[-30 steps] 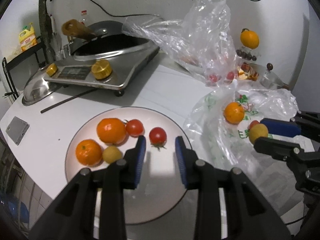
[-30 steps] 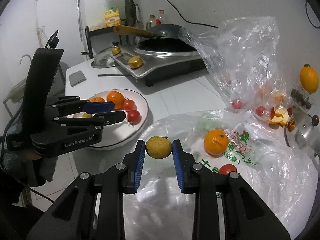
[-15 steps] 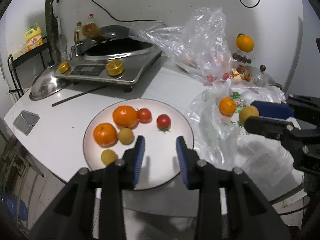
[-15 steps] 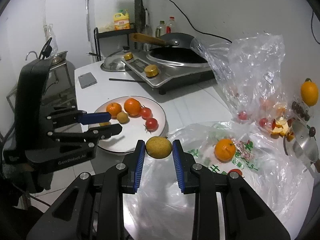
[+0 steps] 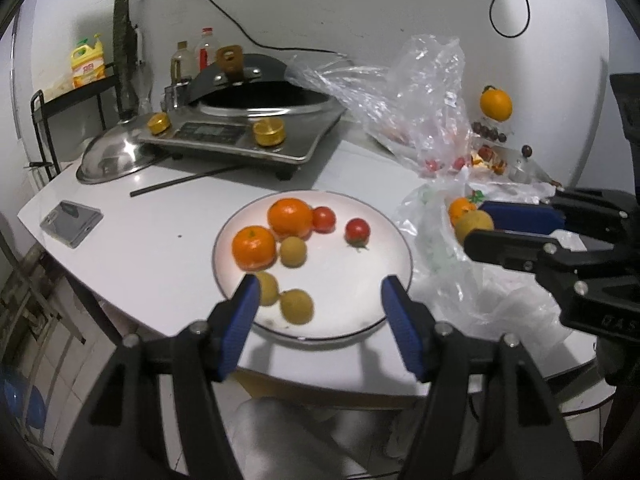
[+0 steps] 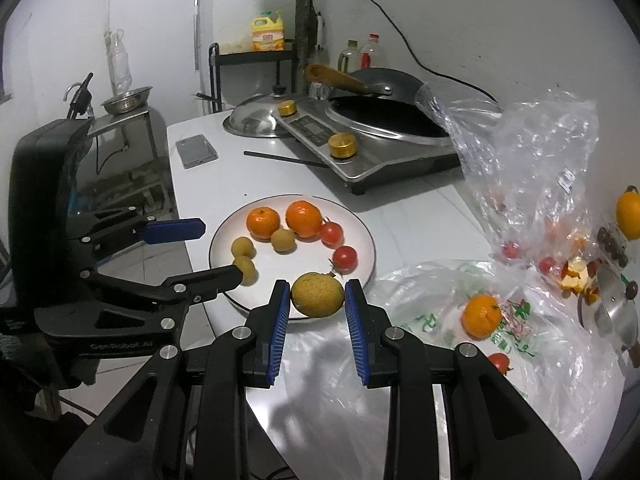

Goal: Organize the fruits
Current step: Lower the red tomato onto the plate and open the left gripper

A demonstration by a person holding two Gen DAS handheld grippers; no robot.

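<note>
1. Right wrist view: the round white plate [image 6: 362, 236] on the white desk [image 6: 224, 184] holds two mandarins [image 6: 263, 222], two cherry tomatoes [image 6: 345, 258] and three small yellow-brown fruits [image 6: 283, 239].
2. A flattened plastic bag [image 6: 424, 296] with green print lies right of the plate, carrying another mandarin [image 6: 481, 316] and a tomato [image 6: 500, 362]. A crumpled clear bag [image 6: 532, 152] stands behind it with more tomatoes inside.
3. The right gripper [image 6: 317, 300] points down over the plate's near rim, its jaws clamped on a dull yellow, rough-skinned fruit [image 6: 318, 294] held above the plate's edge.
4. The left gripper [image 5: 318, 300] hovers over the plate's near-left side; its jaws are opening with nothing between them.
5. Both grippers are black with ribbed blue pads [image 6: 280, 332].
6. Behind the plate sit a steel cooktop [image 6: 372, 148] with brass knobs, a dark wok, a domed metal lid [image 6: 252, 120] and a phone [image 6: 196, 150].
</note>
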